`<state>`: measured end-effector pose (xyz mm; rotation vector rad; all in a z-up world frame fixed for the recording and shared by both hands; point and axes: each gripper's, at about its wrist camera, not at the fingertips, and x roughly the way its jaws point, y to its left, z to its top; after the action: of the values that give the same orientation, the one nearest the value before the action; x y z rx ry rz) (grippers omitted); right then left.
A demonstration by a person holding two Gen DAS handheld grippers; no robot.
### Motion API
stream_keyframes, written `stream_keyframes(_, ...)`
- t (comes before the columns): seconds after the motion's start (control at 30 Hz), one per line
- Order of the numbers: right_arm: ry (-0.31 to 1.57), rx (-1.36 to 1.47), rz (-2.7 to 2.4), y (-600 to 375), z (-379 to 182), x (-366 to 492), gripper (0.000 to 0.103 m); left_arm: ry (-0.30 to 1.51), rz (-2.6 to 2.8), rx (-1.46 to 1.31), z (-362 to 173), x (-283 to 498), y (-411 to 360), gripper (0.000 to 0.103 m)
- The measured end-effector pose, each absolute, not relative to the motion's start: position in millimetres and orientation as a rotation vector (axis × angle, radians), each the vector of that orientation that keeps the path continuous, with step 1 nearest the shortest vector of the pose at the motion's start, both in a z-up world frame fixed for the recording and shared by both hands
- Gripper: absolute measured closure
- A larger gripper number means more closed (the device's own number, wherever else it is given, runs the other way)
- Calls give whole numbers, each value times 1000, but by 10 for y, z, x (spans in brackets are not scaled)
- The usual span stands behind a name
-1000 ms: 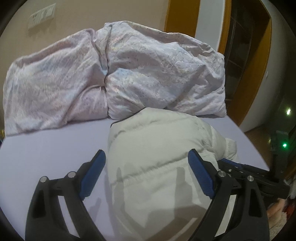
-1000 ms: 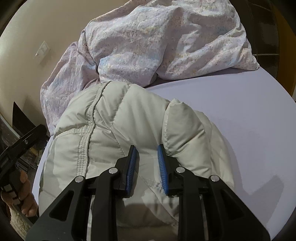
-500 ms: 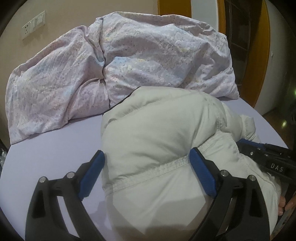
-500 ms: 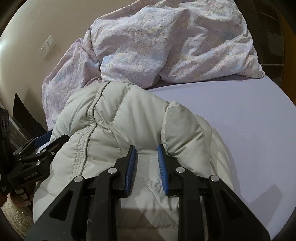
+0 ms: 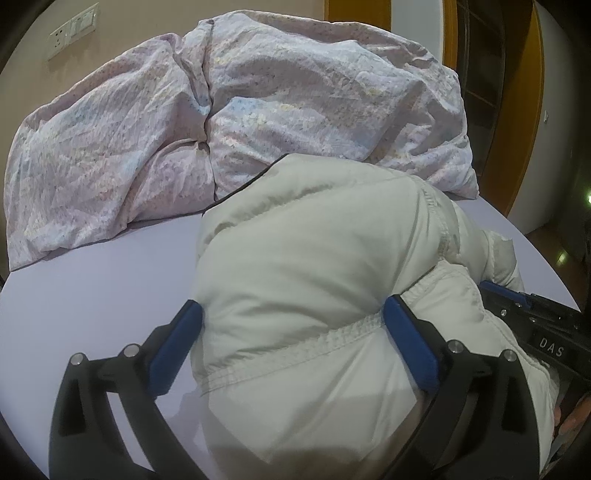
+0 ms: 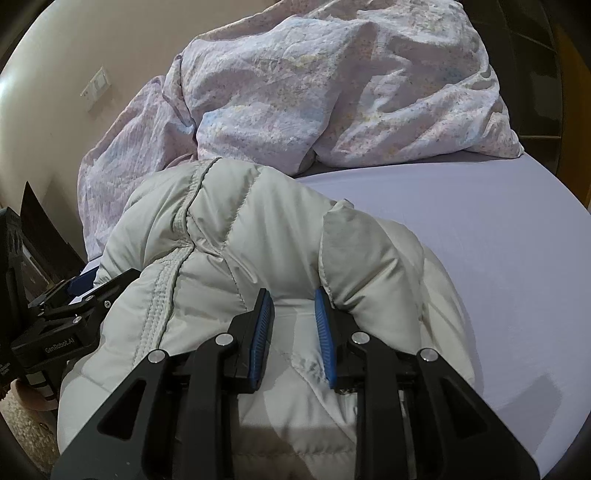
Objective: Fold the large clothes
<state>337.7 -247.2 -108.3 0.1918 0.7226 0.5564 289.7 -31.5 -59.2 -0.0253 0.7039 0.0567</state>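
A puffy off-white down jacket (image 5: pixel 314 240) lies bunched on the lavender bed sheet (image 5: pixel 92 295). My left gripper (image 5: pixel 291 306) straddles its near end. Its jaws are opening, and the bulging jacket fills the space between the blue pads. In the right wrist view the jacket (image 6: pixel 240 236) shows a stitched seam, and my right gripper (image 6: pixel 291 295) is shut on a fold of it, padding puffing up on both sides of the fingers. The right gripper's black frame (image 5: pixel 546 332) lies against the jacket's right side. The left gripper's black frame (image 6: pixel 74 306) sits at the jacket's left edge.
A crumpled pale pink patterned duvet (image 5: pixel 258 92) is heaped across the far side of the bed, touching the jacket's far end. The beige wall carries a socket plate (image 5: pixel 74 29). An orange door frame (image 5: pixel 524 110) stands at the right. Bare sheet (image 6: pixel 498 258) lies right of the jacket.
My left gripper has come down over the jacket, which now fills the space between its slightly wider jaws. The right gripper has kept its hold on the fold.
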Motion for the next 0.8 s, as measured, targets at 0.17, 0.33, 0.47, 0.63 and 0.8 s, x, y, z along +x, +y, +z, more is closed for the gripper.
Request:
stream_keyframes(0.17,717,198,558,-2475,-1094,3378,79,702,57,-23,-613,2901,-305,4)
stream_keyframes(0.33,708,208,560,-2477,-1111,3391,79,698,59,-23,-629,2904,-297,3)
stream_keyframes(0.47,703,212,561,-2484,-1124,3380,79,694,66,-19,-627,2902,-303,3)
stream_keyframes(0.63,701,212,563,-2488,-1131,3388,79,690,68,-17,-626,2904,-299,3)
stream_keyframes(0.8,693,222,570,-2496,-1136,3393,79,675,74,-27,-638,2886,-292,2)
